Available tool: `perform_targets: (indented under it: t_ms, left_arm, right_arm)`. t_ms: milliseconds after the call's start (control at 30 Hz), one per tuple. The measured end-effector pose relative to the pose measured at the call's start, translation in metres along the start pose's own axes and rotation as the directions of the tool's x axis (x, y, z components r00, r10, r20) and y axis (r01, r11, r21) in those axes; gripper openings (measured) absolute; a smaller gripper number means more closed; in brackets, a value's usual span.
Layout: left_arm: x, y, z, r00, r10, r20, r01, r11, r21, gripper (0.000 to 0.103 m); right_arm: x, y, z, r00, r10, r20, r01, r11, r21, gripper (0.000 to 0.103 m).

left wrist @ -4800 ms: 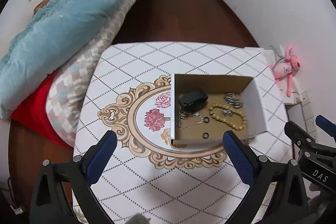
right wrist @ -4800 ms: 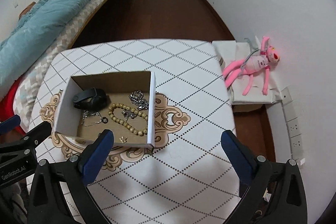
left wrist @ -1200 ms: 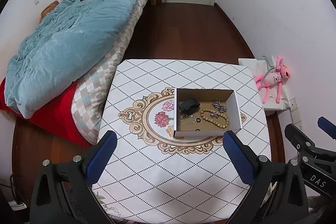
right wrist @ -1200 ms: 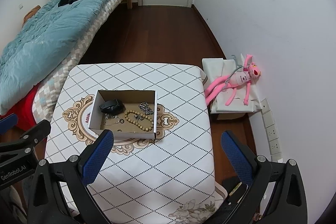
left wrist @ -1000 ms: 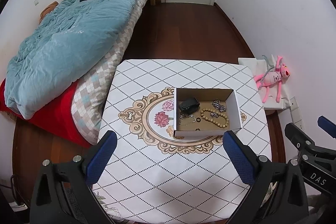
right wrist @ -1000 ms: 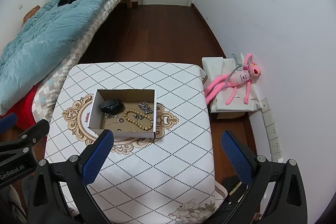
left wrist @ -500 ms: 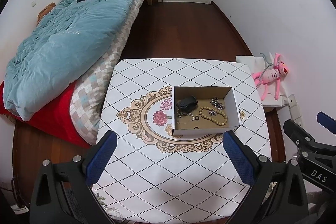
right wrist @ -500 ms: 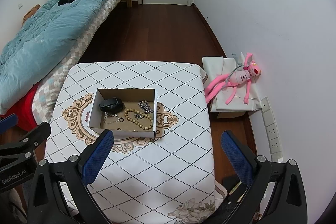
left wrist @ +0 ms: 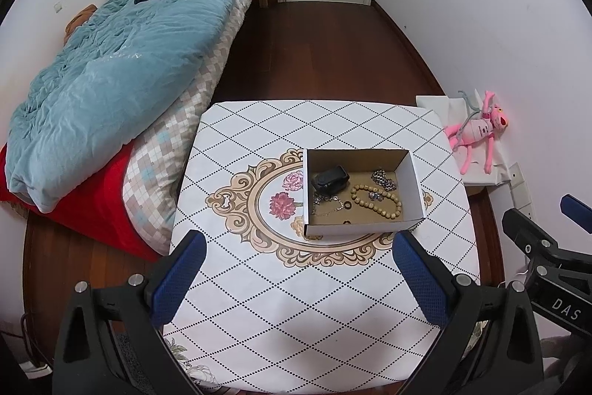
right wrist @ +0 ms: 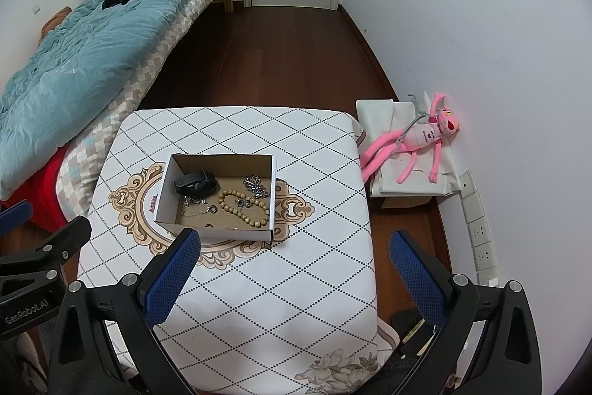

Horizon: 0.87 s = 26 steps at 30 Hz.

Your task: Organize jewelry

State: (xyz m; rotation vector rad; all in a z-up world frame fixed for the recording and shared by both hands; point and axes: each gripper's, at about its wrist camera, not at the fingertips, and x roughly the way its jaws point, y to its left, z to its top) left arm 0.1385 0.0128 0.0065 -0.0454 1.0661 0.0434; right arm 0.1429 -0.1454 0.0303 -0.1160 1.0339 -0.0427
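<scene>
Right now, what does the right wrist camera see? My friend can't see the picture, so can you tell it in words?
An open cardboard box sits on a white diamond-patterned table, holding a bead bracelet, silver chains and a black case. The right gripper hangs open and empty above the table's near side. A bed with a blue quilt lies left, a pink plush toy right.

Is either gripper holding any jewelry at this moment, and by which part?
Nothing is held. The left gripper and right gripper are open and empty above the table; jewelry lies in the box.
</scene>
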Motion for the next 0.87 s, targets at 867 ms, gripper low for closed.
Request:
perform_targets:
  t_ms: [867]
  left_arm:
    - [-0.0006,-0.0031,0.0006,1.000,-0.004,0.004,0.004,1.000,0.007,0.103]
  right_arm:
    - [0.0003,-0.0029,-0.0014,1.000,0.000,-0.004,0.000,1.000,-0.002,0.103]
